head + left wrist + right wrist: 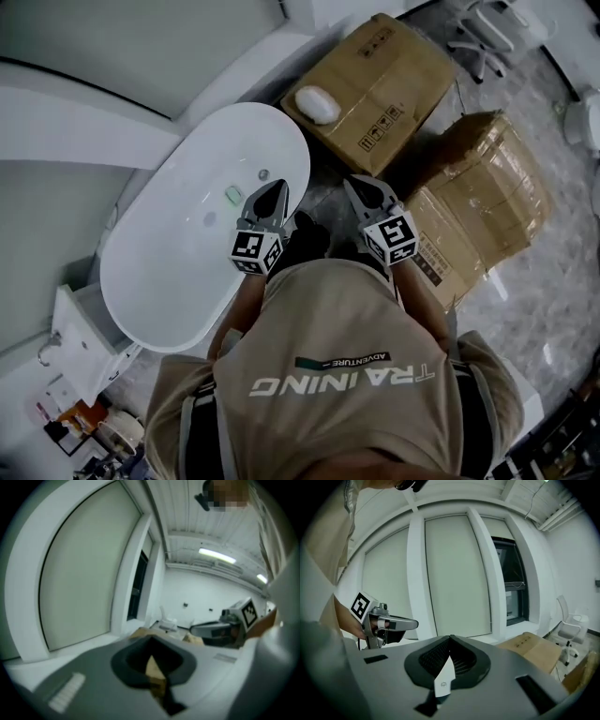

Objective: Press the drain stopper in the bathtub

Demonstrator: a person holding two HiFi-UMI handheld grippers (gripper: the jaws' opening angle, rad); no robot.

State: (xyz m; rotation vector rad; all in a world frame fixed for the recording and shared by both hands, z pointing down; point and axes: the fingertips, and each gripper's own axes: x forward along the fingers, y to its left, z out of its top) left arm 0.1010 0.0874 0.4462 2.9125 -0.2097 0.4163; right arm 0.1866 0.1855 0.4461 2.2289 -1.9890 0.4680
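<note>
**A:** How did the jaws stand?

**B:** The left gripper [151,641] had its jaws closed tip to tip with nothing between them. The right gripper [450,639] was the same, shut and empty.

**A:** And the arms behind them?

**B:** Both forearms were bent forward at the person's waist. The grippers sat side by side with their marker cubes toward the body and their tips pointing away. Each gripper's camera looked out at walls and ceiling, so the tips pointed forward, not down into the tub.

**A:** Where was the drain stopper?

**B:** It was a small grey disc [263,174] inside the bathtub [173,272], toward the far end. A greenish patch [233,195] lay just beside it. From the head view, the left gripper's tip hung over the tub's near rim. It was close to the stopper and not touching it, though I could not tell its height above the tub.

**A:** What room was there to move?

**B:** The tub's far side ran along the curved wall [84,122]. The right gripper hung over the strip of floor [323,183] between the tub's rim and a cardboard box [375,89]. A second, taped box [487,197] stood near it on the right.
</note>
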